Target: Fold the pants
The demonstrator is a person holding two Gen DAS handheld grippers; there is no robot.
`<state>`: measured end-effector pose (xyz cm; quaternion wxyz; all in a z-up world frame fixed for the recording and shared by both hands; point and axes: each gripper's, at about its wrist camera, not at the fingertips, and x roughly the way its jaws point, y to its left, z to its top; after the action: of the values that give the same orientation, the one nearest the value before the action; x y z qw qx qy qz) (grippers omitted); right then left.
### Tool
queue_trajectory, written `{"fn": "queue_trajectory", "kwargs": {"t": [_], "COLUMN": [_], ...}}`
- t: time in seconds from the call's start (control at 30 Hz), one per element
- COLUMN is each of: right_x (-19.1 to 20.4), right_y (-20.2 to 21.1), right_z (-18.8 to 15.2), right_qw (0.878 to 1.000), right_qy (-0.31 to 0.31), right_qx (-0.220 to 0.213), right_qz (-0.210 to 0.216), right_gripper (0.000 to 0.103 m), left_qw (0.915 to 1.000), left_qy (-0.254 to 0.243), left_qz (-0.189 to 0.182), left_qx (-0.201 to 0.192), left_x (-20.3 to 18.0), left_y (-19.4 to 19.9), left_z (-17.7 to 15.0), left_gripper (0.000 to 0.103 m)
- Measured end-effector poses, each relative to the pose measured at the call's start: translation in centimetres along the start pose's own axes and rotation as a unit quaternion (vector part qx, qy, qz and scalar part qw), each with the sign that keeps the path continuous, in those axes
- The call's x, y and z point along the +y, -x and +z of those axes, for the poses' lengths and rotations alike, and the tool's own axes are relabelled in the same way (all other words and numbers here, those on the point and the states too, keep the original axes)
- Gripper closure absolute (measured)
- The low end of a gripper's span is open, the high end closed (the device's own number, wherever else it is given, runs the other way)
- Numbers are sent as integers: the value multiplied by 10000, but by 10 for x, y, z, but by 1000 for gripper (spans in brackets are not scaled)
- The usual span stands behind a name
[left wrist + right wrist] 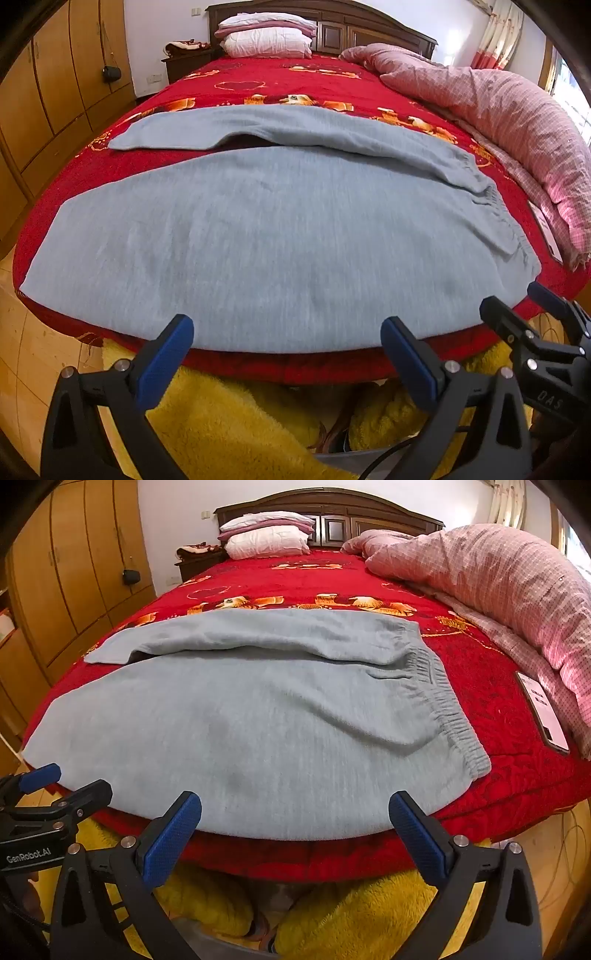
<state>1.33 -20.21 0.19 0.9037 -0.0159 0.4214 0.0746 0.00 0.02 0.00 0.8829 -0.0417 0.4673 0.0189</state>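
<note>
Looking along my left gripper point(287, 345), I have its jaws spread wide with nothing between them, poised just short of the near edge of the bed point(332, 83). The grey pants point(258, 229) lie flat across the red bedspread, legs reaching off to the left and the elastic waistband to the right. The far leg lies slightly apart from the near one, with a dark gap between them, so I judge the lengthwise fold not yet made. My right gripper point(517, 306) shows at the right edge.

From my right gripper's view point(295, 821), its jaws are equally wide and empty, near the pants point(240, 731) at the mattress edge. The waistband point(458, 734) sits gathered on the right, a phone point(543, 712) beyond it beside the pink quilt point(498, 583). All folding appears still to come, starting with a grasp.
</note>
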Motion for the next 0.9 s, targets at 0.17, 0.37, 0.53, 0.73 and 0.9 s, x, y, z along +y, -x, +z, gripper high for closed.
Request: {"fn": "queue_trajectory", "kwargs": {"t": [0.17,0.37,0.53,0.73,0.9], "right_x": [0,-1,-2,-1,-2], "right_y": [-1,-1,-1,-4,-4], "right_z": [0,0,-1,0,0], "right_qw": [10000,10000,10000,10000,10000], "right_qy": [7,5,-6,5,4], "right_qx": [7,14,12,37,46], "right_qz": [-12,-12,-11,-9,-8], "right_gripper": [0,0,0,0,0], "left_qw": [10000,10000,10000,10000,10000], "left_qy": [-9,8,22,15,28], "left_qz": [20,22,28,35,37], "left_qx": [-2,5,11,9,25], "left_x": [0,1,3,2,4], "left_y": [0,1,-1,-1,-1], "left_z": [0,0,-1,-1,-2], "left_gripper": [0,0,0,0,0]}}
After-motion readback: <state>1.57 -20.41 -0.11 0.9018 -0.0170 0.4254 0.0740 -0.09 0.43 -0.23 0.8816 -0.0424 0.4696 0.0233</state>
